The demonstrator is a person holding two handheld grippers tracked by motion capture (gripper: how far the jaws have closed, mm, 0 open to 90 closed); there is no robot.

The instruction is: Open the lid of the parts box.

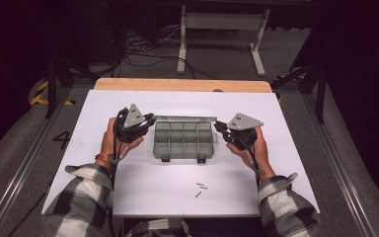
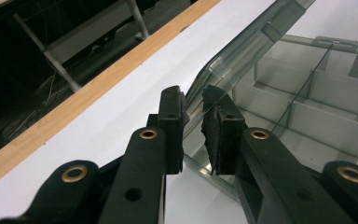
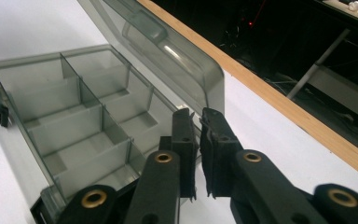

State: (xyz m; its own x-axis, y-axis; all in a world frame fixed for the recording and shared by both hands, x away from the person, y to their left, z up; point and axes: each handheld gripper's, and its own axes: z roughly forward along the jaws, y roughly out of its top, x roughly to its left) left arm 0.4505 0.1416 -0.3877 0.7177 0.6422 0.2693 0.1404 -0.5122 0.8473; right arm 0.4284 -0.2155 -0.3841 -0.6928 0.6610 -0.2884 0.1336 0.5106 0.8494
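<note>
With the compartment box (image 1: 183, 140) in the middle of the worktop (image 1: 128, 182), the left tool (image 2: 193, 100) and right tool (image 3: 198, 119) each pinch an edge of its raised clear lid (image 3: 168, 51), which could slip free and drop if either thin grip loosens.

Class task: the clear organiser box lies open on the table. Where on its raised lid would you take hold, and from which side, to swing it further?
Grip the lid by its thin end edges, one claw from each side: left claw, right claw. The panel stands upright there, thin enough to fit between the jaws, and a two-sided hold probably keeps it from twisting.
</note>
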